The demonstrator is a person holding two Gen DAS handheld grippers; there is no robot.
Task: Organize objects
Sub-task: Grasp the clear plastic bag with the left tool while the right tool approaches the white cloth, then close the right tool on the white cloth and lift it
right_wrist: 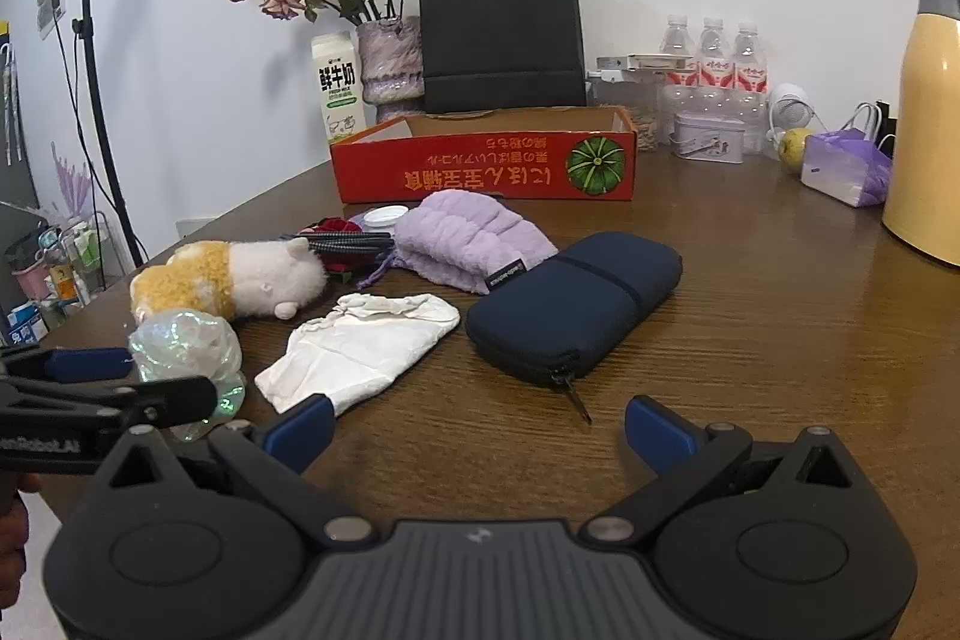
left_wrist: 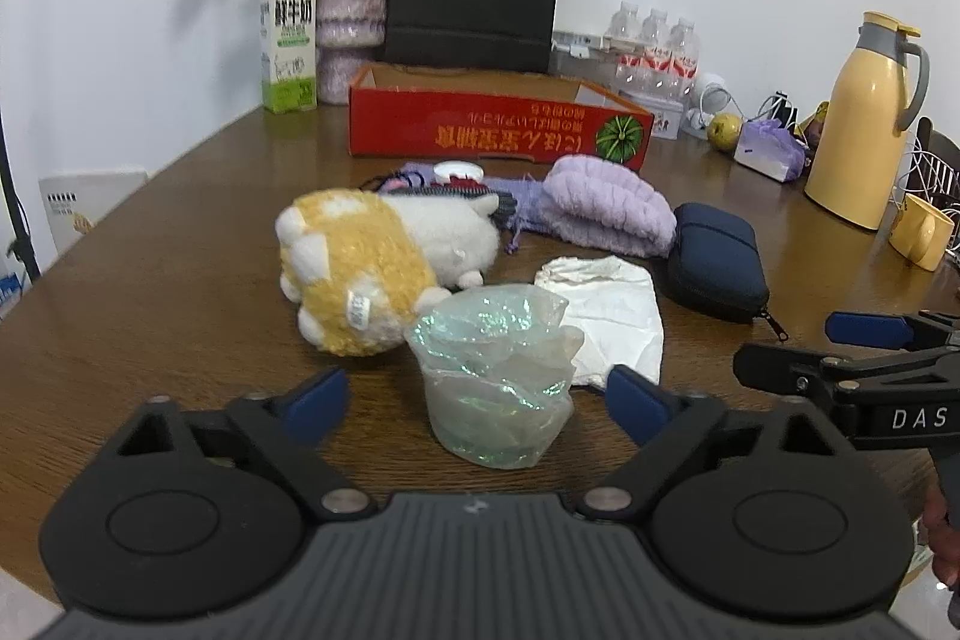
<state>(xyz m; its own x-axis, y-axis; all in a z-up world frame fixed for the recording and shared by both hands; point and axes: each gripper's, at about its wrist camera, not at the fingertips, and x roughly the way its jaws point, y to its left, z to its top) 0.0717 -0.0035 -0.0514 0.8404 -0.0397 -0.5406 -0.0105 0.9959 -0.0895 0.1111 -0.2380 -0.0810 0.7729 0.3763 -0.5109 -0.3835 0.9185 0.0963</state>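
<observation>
Left wrist view
Left tool (left_wrist: 477, 394): jaws spread wide, level above the worktop (left_wrist: 150, 328), holding nothing; crumpled iridescent film cup (left_wrist: 495, 379) stood between its blue fingers (left_wrist: 318, 397), contact not clear.
Right tool (left_wrist: 780, 349): entered from the right, low over the worktop.
Red carton tray (left_wrist: 498, 133): open-topped, interior hidden behind its front wall.
Textures: plush toy (left_wrist: 366, 262), yellow and white, lying down; white cloth (left_wrist: 612, 319), creased, just behind the cup.

Right wrist view
Right tool (right_wrist: 477, 430): jaws wide apart, nothing held, bare worktop between them.
Navy zip case (right_wrist: 570, 304): oblong, padded, just ahead.
Lilac towel (right_wrist: 474, 244): ribbed, folded, touching the case.
Red carton tray (right_wrist: 486, 172): no contents showed.
</observation>
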